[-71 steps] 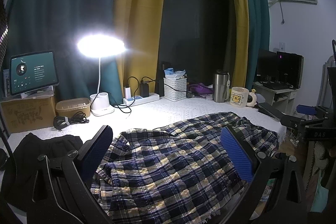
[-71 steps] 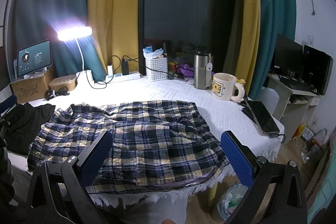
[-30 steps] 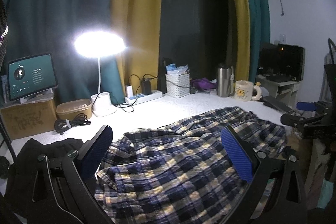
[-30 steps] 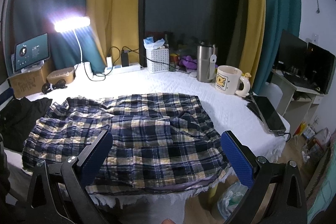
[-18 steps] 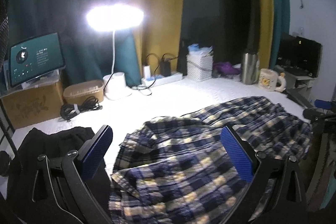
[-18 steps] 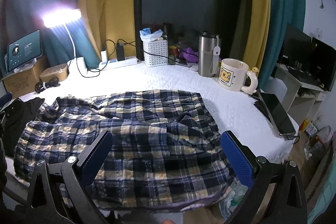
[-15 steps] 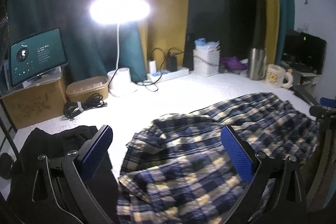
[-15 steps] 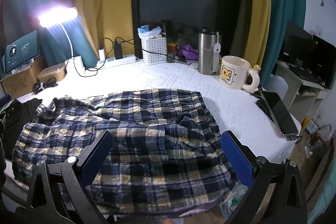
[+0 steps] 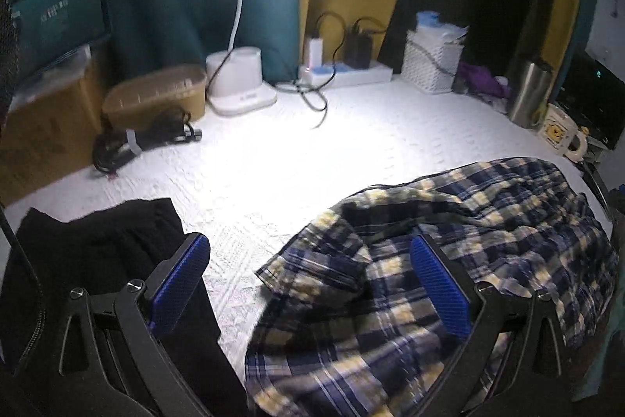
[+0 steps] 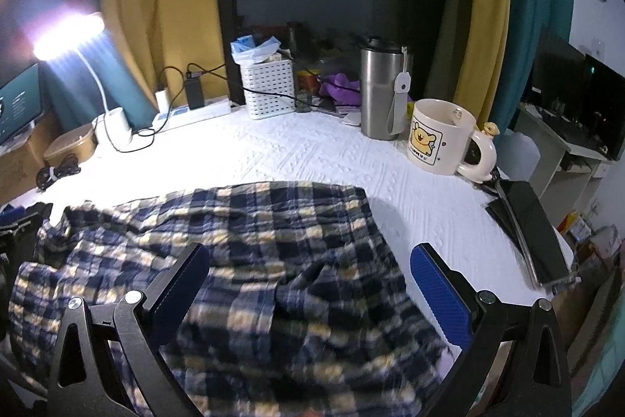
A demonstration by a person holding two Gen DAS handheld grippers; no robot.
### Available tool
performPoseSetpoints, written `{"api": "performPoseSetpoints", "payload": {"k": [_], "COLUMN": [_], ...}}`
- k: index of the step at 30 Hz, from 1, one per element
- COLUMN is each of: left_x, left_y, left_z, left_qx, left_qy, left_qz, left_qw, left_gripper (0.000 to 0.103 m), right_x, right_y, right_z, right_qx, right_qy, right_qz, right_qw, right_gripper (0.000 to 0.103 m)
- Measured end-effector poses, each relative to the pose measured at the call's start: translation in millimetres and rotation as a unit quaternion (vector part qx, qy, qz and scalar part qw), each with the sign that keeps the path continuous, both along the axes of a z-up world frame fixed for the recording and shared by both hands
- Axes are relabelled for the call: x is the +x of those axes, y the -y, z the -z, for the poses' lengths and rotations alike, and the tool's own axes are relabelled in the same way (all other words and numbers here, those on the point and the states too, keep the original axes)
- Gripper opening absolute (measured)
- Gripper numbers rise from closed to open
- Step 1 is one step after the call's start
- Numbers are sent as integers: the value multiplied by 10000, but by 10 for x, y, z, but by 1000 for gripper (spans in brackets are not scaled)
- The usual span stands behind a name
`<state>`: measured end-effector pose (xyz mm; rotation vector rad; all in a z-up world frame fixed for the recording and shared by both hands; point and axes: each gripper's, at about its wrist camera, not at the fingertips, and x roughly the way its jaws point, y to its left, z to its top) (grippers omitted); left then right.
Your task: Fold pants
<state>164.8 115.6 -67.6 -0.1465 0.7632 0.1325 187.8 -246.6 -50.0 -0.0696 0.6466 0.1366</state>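
Leftmost in the left wrist view, a black garment (image 9: 97, 253) lies bunched on the near left of the white tabletop (image 9: 273, 159), and the left finger of the left gripper (image 9: 310, 286) hangs over its edge. Both of its blue-padded fingers (image 9: 181, 284) are spread wide with nothing between them; the right one hangs over the plaid pants (image 9: 449, 260). Far behind sit a tan lidded box (image 9: 156, 100), a coiled black cable (image 9: 144, 139) and the white base of a desk lamp (image 9: 240, 85), then a power strip (image 9: 343, 73) and a white basket (image 9: 431, 67).

The plaid pants lie rumpled across the near right of the tabletop in this view, one edge turned up in a ridge near the middle, the far end reaching toward the right rim.

Seen from the right wrist, the pants (image 10: 242, 260) fill the near left and centre. The right gripper (image 10: 310, 288) hovers above them, released, its fingers (image 10: 439, 299) wide apart and empty. Farther right stand a steel tumbler (image 10: 381, 88) and, just beside it, a cream mug (image 10: 439, 135) with a bear print. A dark tablet (image 10: 527, 225) lies at the right edge, well apart from the pants.
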Motion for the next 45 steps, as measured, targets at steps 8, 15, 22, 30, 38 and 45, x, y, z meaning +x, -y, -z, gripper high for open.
{"api": "performPoseSetpoints", "payload": {"k": [8,15,22,30,38,45], "left_x": [275,493,532,436,368,324], "left_y": [-260,-266,-137,-130,5,-88], "left_z": [176,192,493,510,406,96], "left_qx": [-357,-45,84,164,124,235], "left_qy": [-387,-656,-1153,-1183,-962,-430], "left_qz": [-151,253,569,621,1051,956], "left_qw": [9985,9975,9917,9909,9897,9942], "left_gripper": [101,92,79,79,13,9], "right_x": [449,938,1385,1531,1434,1383], "right_y": [164,343,353,225,81,-18], "right_z": [-66,-205,176,699,597,142], "right_qx": [-40,-171,-86,-169,-420,-657], "right_qy": [-89,-66,-714,-1249,-976,-259], "right_qz": [173,165,-142,-383,-498,-307], "right_qw": [9998,9997,9973,9913,9931,9970], "right_gripper": [103,102,83,55,24,23]}}
